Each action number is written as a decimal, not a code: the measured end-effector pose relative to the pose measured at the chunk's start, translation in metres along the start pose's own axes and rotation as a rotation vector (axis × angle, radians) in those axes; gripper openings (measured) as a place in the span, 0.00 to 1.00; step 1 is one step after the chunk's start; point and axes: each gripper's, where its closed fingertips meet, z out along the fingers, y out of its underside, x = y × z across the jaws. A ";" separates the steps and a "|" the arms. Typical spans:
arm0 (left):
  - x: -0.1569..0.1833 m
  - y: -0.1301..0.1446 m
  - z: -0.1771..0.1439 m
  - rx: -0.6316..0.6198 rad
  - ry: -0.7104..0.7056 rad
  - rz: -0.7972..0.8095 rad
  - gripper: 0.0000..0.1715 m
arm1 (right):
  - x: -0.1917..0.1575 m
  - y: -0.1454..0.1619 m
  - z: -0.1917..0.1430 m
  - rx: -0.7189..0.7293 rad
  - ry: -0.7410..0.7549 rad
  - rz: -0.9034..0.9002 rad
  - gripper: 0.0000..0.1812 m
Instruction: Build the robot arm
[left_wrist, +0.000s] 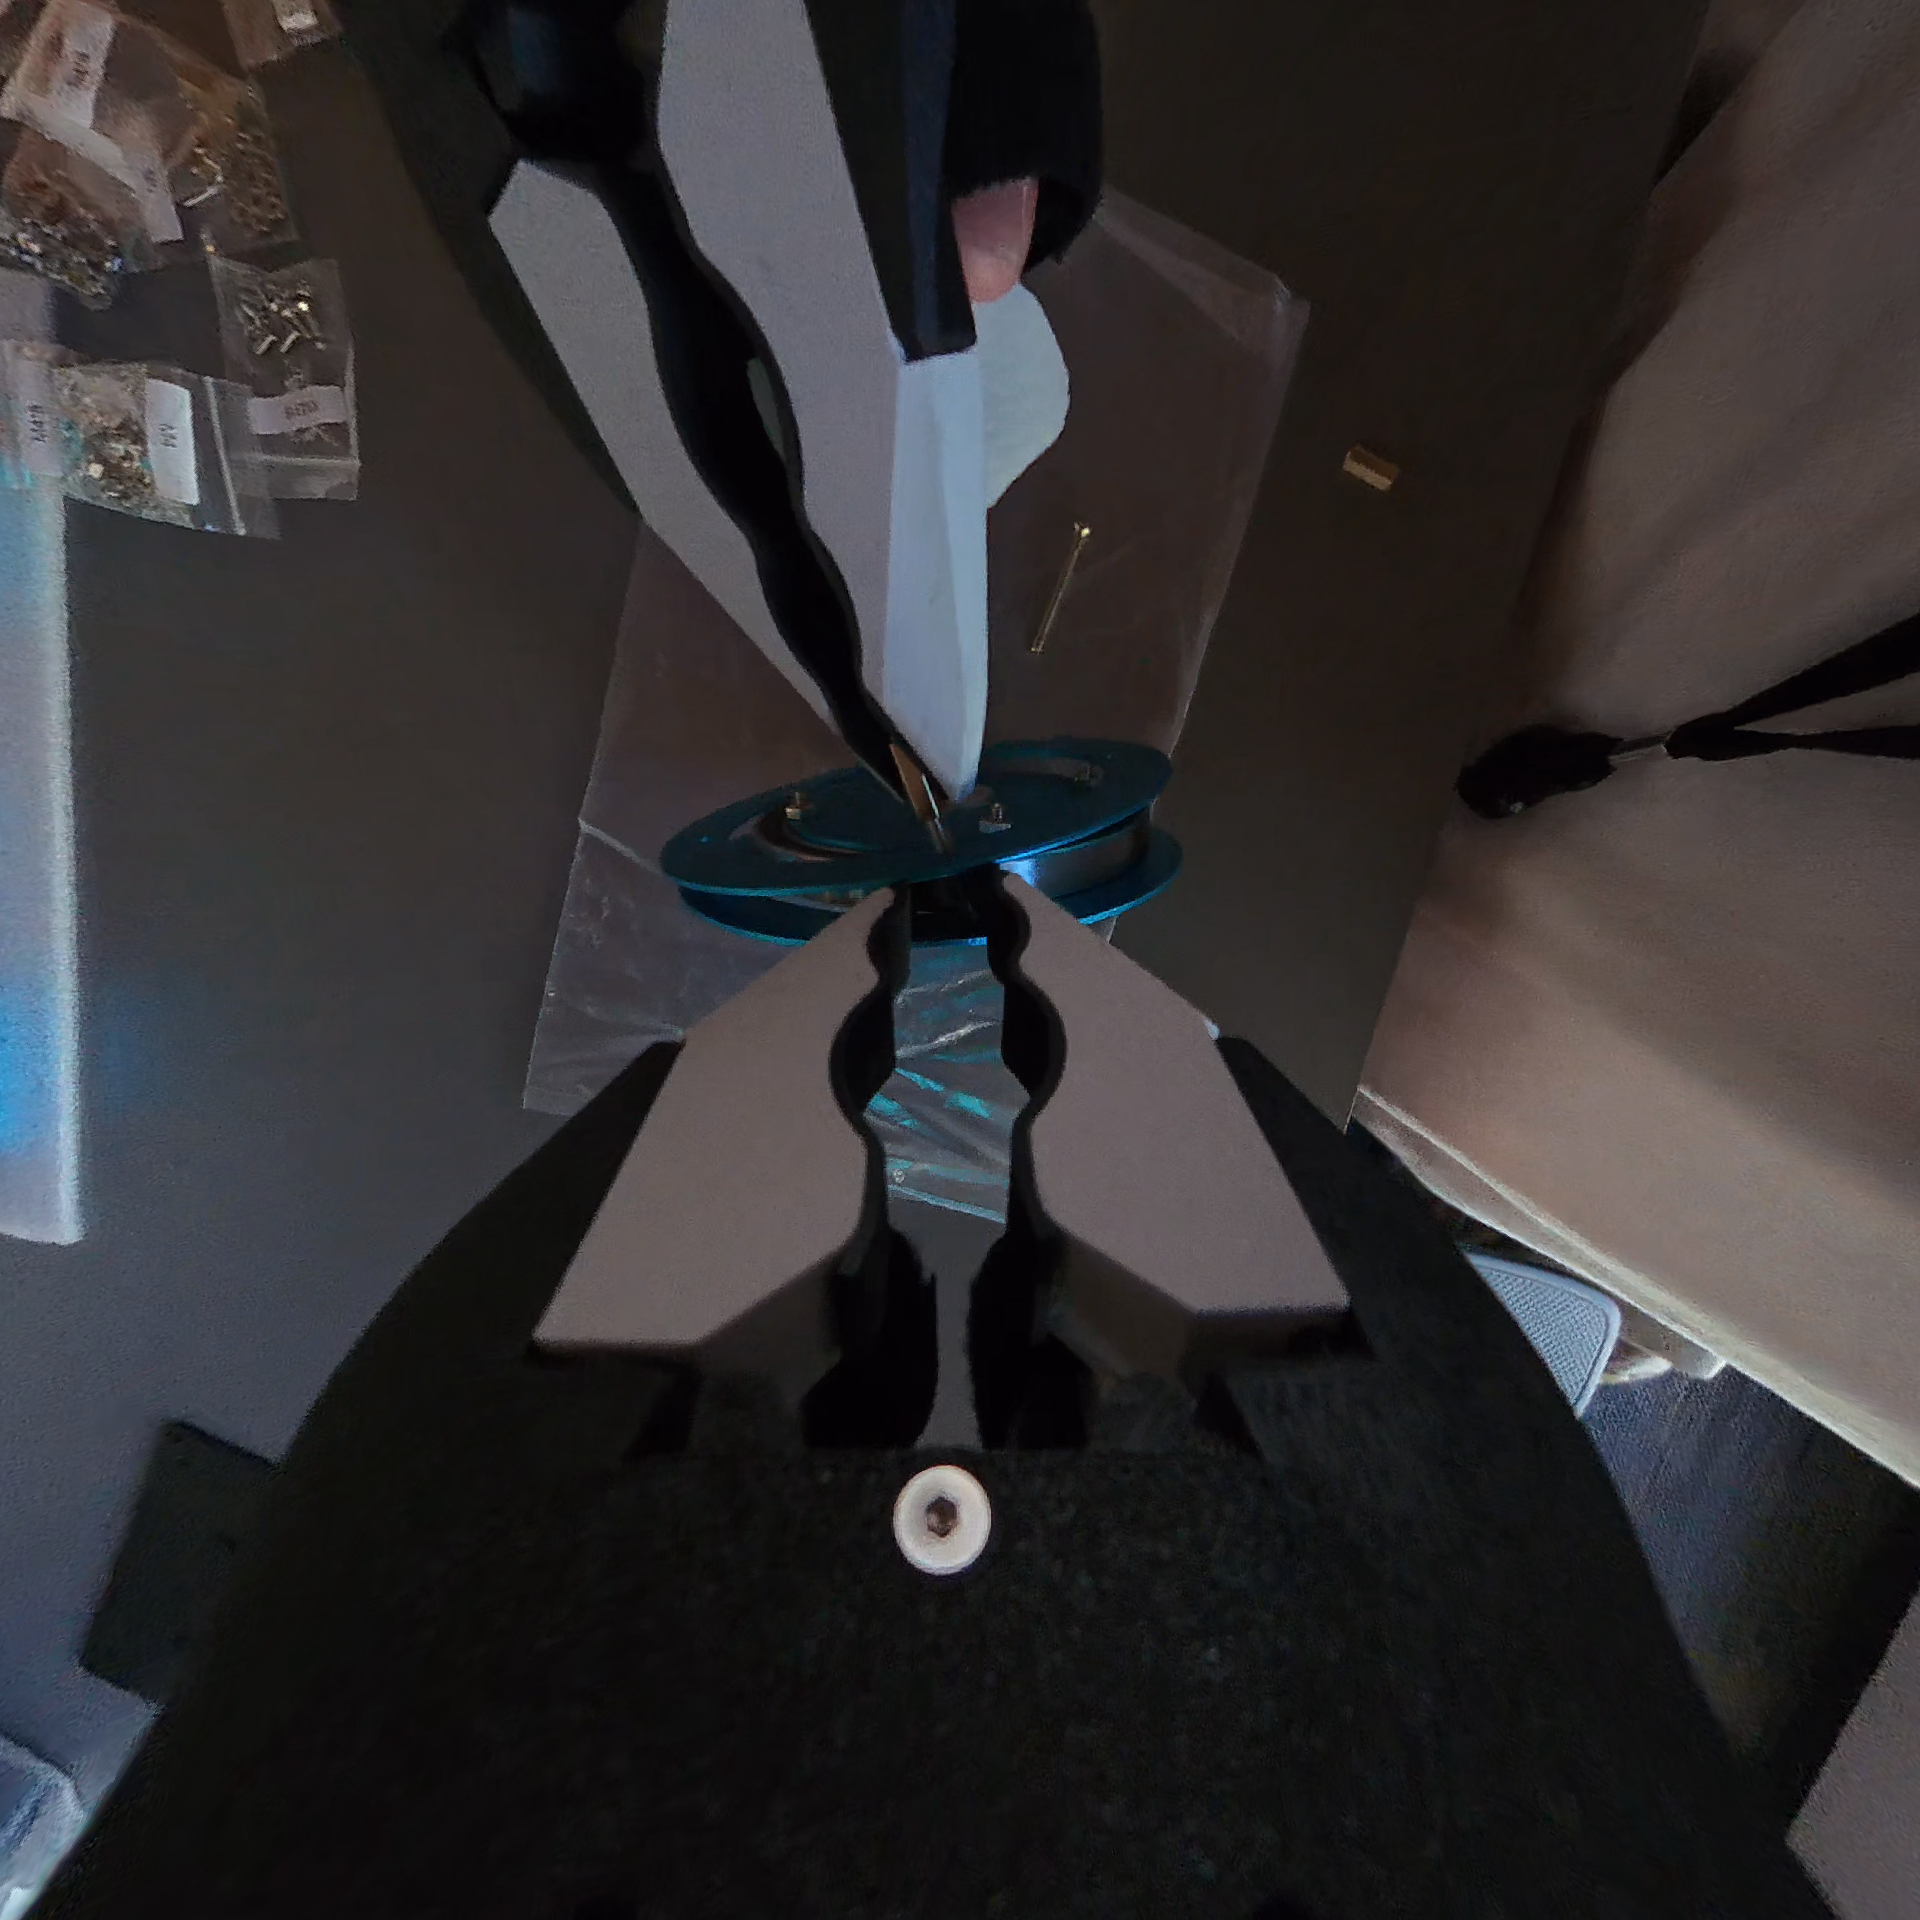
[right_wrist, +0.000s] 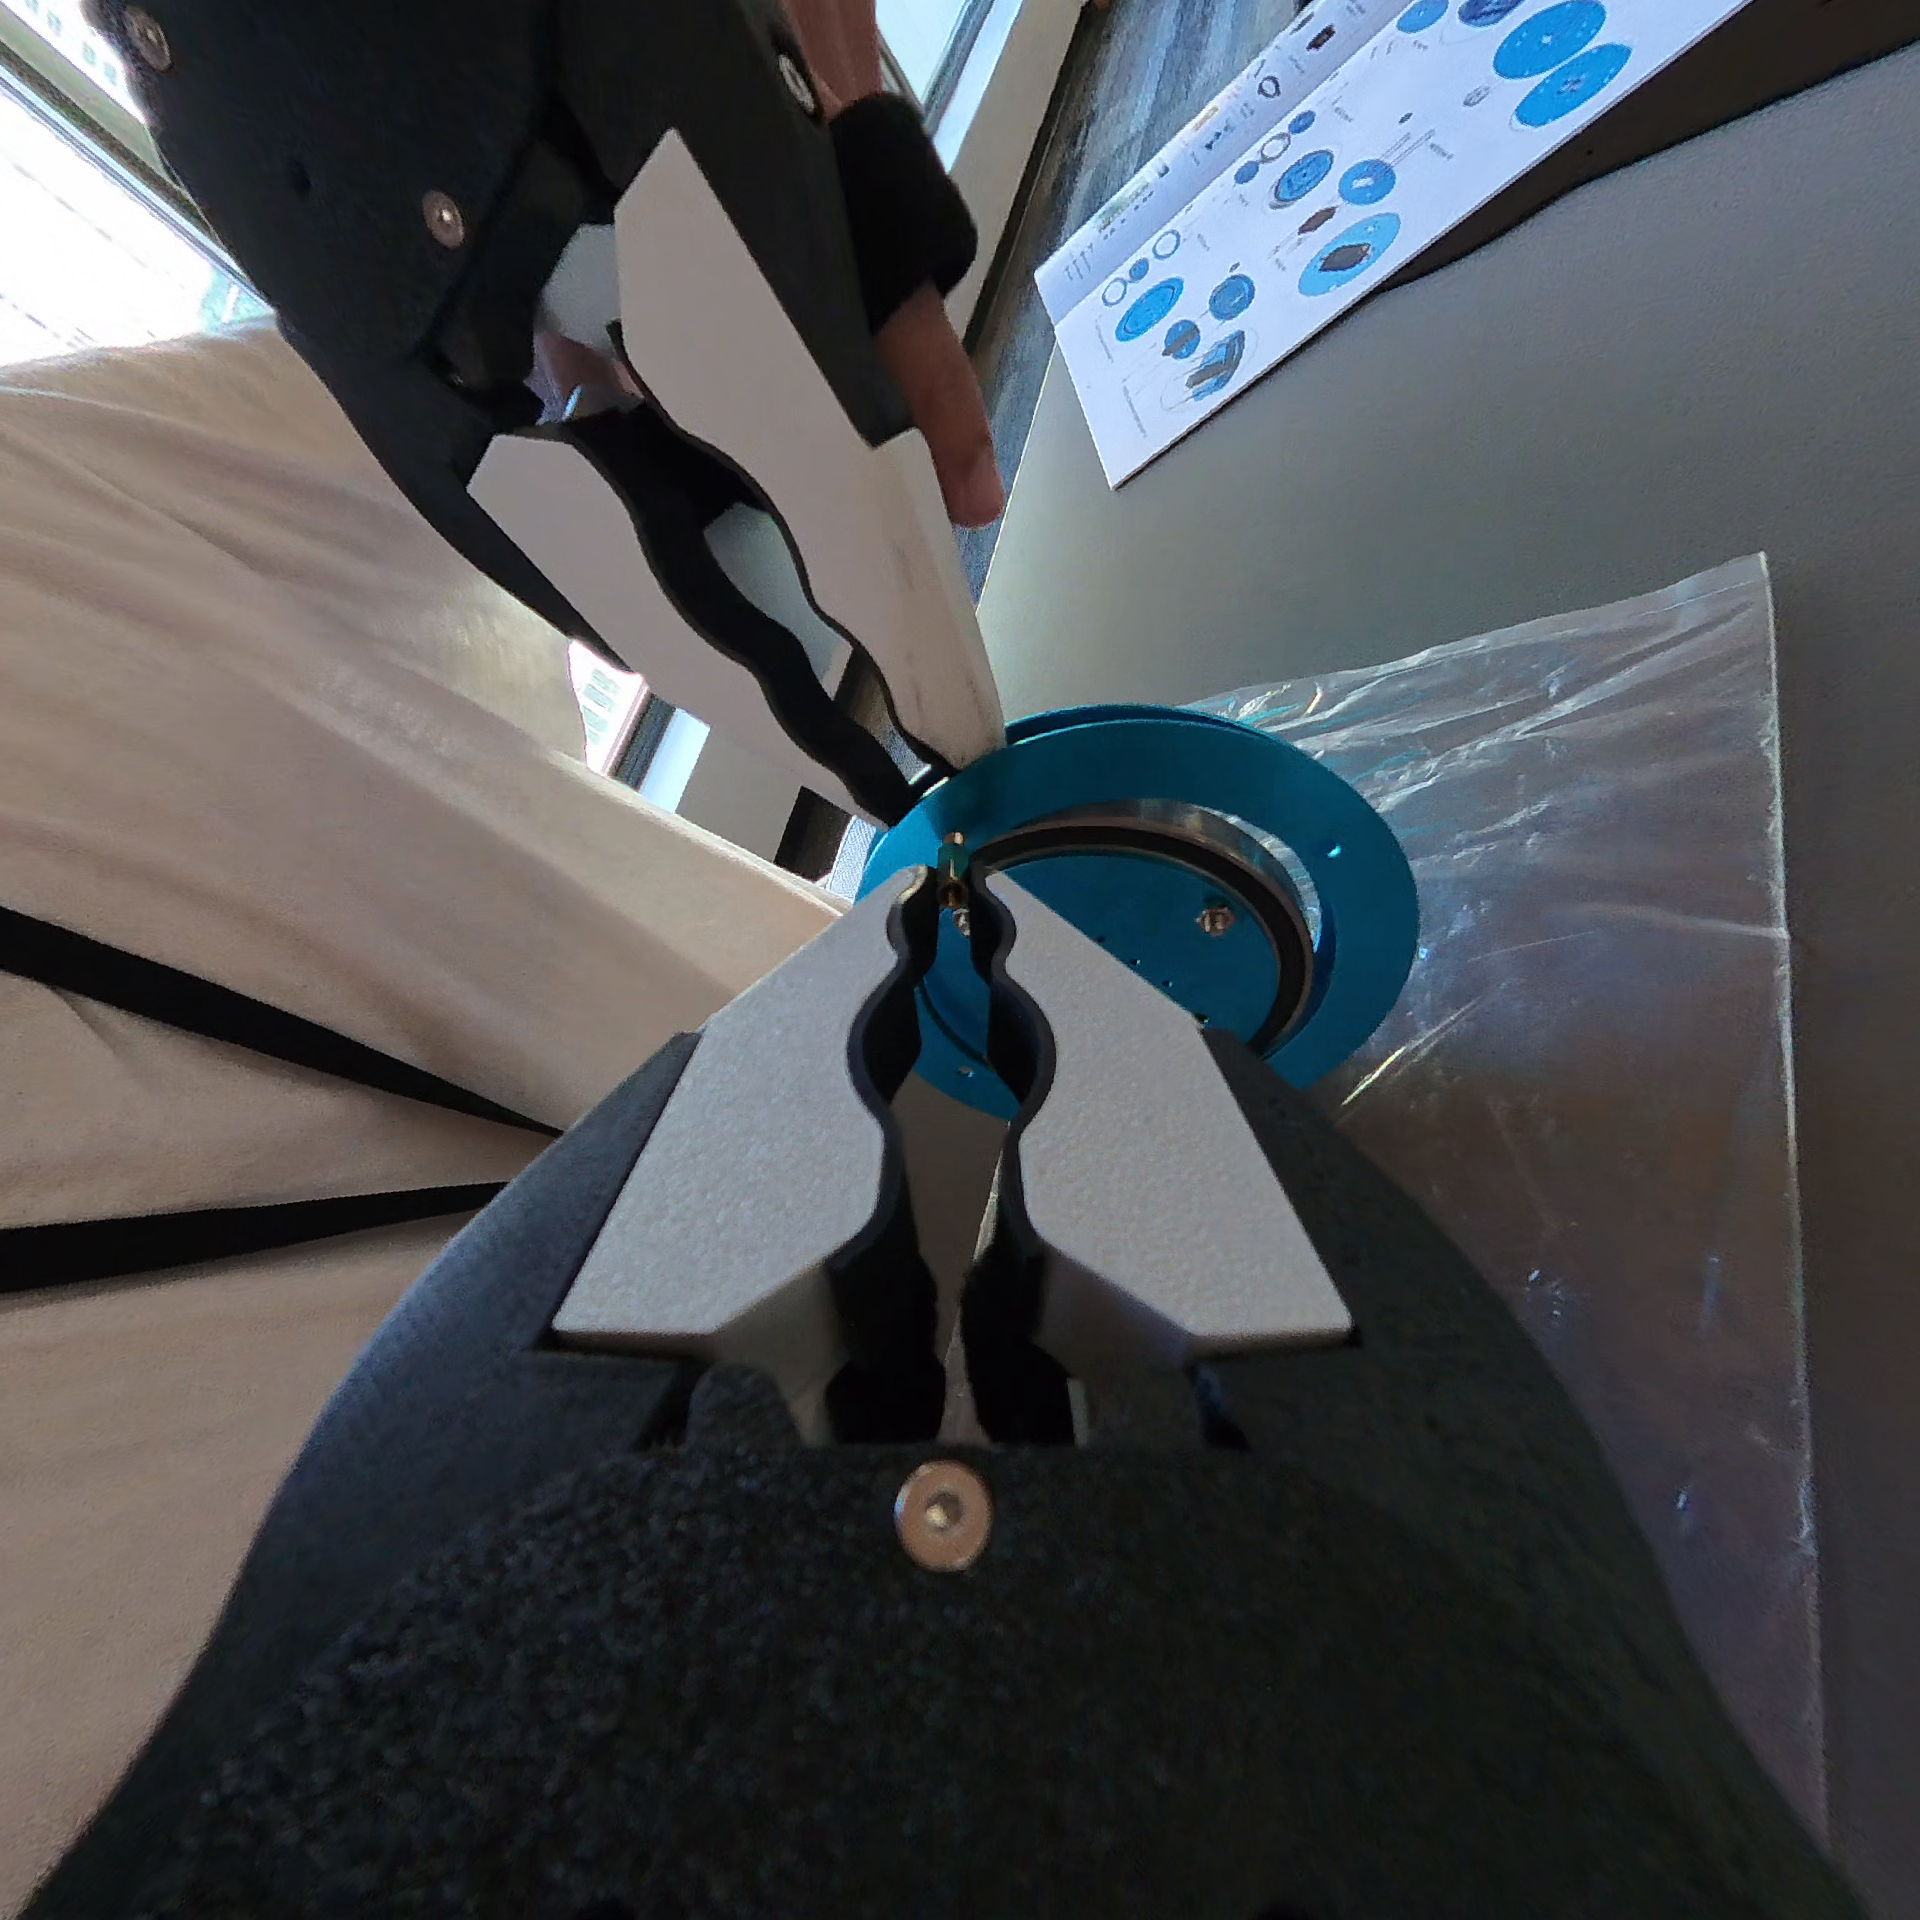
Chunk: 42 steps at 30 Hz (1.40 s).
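A blue disc assembly (left_wrist: 727, 847), two round blue plates with a metal bearing ring between them, lies on a clear plastic bag (left_wrist: 644, 966). My left gripper (left_wrist: 948, 891) is shut on the near rim of the assembly. My right gripper (right_wrist: 951, 894) is shut on a small brass pin (right_wrist: 948, 896) and holds it against the top blue plate (right_wrist: 1091, 769) near the ring's edge. In the left wrist view the right gripper (left_wrist: 930, 790) comes down from above with the pin (left_wrist: 928, 808) at its tips. In the right wrist view the left gripper (right_wrist: 925, 764) clamps the far rim. Small nuts (right_wrist: 1210, 920) sit on the inner plate.
A long brass pin (left_wrist: 1060, 587) and a brass standoff (left_wrist: 1369, 468) lie on the grey table beyond the disc. Several bags of small hardware (left_wrist: 156, 416) lie at the far left. A printed sheet with blue diagrams (right_wrist: 1351, 208) lies farther off. A person in cream clothing (right_wrist: 260, 779) stands at the table edge. My two grippers' fingertips are within a few centimetres of each other.
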 end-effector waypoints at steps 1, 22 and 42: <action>0.001 -0.001 0.001 -0.012 0.014 0.015 0.07 | -0.001 0.001 0.000 0.004 -0.005 -0.020 0.02; -0.001 -0.026 0.010 0.110 0.216 0.043 0.01 | 0.009 0.011 -0.025 0.129 0.504 -1.088 0.13; -0.002 -0.028 0.011 0.121 0.264 0.073 0.01 | 0.008 0.006 -0.025 -0.169 0.764 -1.534 0.03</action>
